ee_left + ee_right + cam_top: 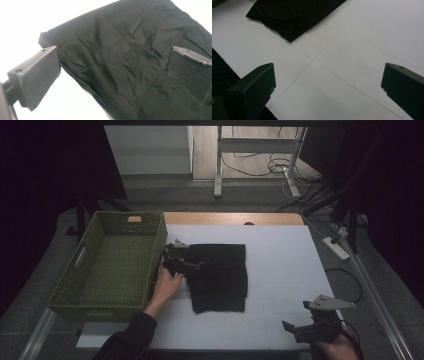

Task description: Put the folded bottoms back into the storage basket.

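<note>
- The left gripper (192,266) hovers at the left edge of the folded black cloth (220,276); its jaws are spread wide, one over the white table (280,270), the other over the fabric, and they pinch nothing.
- The cloth lies flat just ahead of and under that gripper; the green basket (112,265) stands close behind it.
- The right gripper (295,329) sits well apart from the cloth, near the table's front edge; its jaws are spread with bare table between them; the cloth lies far ahead of it.
</note>
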Demonstrator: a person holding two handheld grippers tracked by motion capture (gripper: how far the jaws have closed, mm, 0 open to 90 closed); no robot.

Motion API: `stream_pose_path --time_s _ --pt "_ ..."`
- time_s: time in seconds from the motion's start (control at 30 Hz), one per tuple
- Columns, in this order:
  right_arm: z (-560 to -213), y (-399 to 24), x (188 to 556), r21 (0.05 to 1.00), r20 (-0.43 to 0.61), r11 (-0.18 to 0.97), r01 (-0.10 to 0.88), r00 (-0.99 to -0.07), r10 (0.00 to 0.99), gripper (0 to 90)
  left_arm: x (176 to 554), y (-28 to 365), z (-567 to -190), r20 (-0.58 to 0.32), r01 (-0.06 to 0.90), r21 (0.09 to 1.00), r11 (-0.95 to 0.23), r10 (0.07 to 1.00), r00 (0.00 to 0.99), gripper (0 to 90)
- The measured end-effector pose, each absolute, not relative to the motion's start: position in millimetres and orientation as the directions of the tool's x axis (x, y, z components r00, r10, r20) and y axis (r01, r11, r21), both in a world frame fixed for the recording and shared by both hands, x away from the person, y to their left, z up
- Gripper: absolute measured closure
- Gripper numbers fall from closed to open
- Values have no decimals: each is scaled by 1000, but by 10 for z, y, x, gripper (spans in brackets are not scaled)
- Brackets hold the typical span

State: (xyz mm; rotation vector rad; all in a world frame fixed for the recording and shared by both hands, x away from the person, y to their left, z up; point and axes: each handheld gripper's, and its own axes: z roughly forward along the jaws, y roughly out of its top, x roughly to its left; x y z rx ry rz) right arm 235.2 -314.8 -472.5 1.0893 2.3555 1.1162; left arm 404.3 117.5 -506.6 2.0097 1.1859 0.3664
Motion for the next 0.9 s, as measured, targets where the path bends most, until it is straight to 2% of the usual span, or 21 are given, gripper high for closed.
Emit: stream_pose_path --time_s 0.2,0.4,0.57,0.9 --pt "-4725 -3147 2352 763 38 405 504 -660 750 4 4172 1182 -5069 -136 654 722 -224 882 452 2" --pt "-4725 -3149 2352 763 38 405 504 -660 750 4 4294 1179 -5127 -165 678 708 -198 887 432 1" --pt "-4725 -3151 2352 764 39 405 503 -661 749 4 4385 1151 -5189 -135 689 690 -220 897 421 1" --pt "-4725 -3152 2352 764 39 405 502 -663 748 4 4556 1200 -5276 -158 706 679 -200 900 407 0"
